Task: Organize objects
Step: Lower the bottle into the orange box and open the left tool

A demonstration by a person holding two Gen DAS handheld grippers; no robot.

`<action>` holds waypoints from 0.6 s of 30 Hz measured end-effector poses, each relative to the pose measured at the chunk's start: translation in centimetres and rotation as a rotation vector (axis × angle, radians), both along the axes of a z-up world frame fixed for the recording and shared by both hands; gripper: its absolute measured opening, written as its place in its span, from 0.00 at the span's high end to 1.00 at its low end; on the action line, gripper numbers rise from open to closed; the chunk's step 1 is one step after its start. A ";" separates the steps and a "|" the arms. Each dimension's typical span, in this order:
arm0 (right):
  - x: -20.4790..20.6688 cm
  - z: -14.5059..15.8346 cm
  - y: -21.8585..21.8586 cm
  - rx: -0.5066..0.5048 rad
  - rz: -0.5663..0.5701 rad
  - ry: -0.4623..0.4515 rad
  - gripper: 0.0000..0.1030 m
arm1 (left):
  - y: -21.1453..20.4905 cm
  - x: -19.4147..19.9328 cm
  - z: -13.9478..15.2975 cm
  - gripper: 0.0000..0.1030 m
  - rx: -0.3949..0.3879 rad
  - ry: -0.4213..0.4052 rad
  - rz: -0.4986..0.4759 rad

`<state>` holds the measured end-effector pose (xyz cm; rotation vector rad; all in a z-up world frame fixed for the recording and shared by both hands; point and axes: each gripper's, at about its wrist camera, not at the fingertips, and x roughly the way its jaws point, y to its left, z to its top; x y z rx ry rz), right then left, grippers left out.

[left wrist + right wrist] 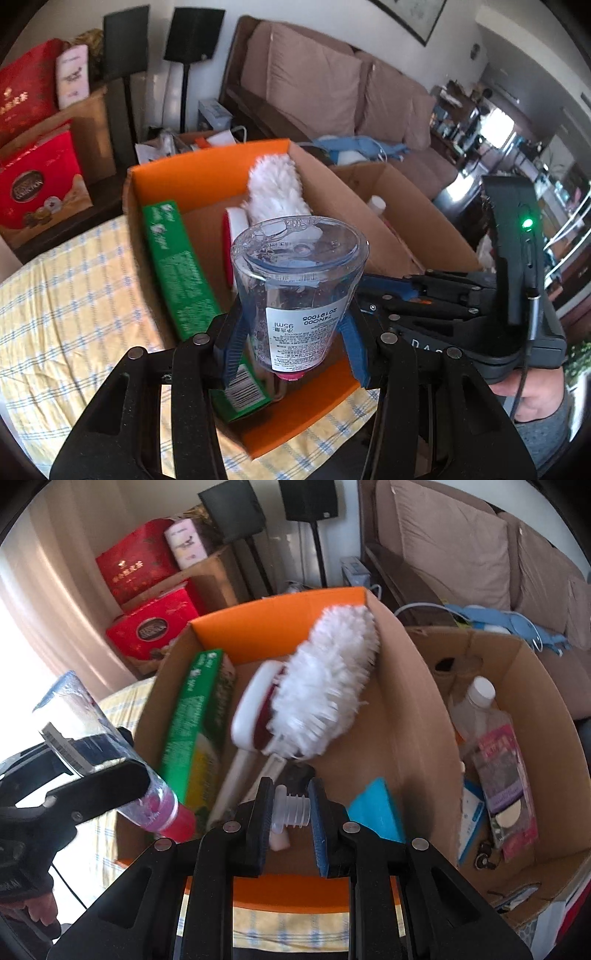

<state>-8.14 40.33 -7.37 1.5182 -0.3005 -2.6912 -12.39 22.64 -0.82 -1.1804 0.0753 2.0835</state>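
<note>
While we hold the clear plastic bottle upside down in our left gripper, its blue-padded fingers are clamped on both sides of the lower body, with the pink cap pointing down toward us and the flat base tipped away. The white label on the bottle sits between the jaws and faces the left wrist camera. From the right wrist camera we see the same bottle at the far left, slanting with its cap just over the near left corner of the orange-edged cardboard box. Our right gripper is closed on a small translucent threaded bottle neck piece, which sits squarely between the two pads and above the box's near edge; a small whitish bit shows just below it, too blurred for us to identify. Inside the box lie a green carton along the left wall, a white fluffy duster leaning toward the far right corner, a white and dark red brush just beside the duster, and a teal card near the right wall. A second, plain cardboard box stands to the right, touching the first, and holds a clear white-capped bottle and a pink packet. Both boxes rest on a yellow checked cloth.
</note>
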 end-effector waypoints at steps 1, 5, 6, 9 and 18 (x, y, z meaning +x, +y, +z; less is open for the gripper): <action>0.0 -0.2 0.1 0.001 -0.001 -0.005 0.82 | 0.6 0.0 -0.5 0.57 -0.009 -0.011 -0.008; 0.3 -0.9 0.9 0.003 -0.004 -0.021 0.82 | 2.2 0.1 -1.9 0.57 -0.032 -0.047 -0.035; 0.3 -1.0 1.0 0.002 -0.006 -0.023 0.82 | 2.6 0.2 -2.2 0.57 -0.041 -0.052 -0.043; 0.3 -1.5 1.6 -0.007 -0.016 -0.029 0.82 | 3.9 0.3 -3.0 0.57 -0.071 -0.061 -0.063; 0.5 -2.7 3.1 -0.026 -0.033 -0.047 0.82 | 5.7 -0.4 -5.4 0.57 -0.124 -0.109 -0.075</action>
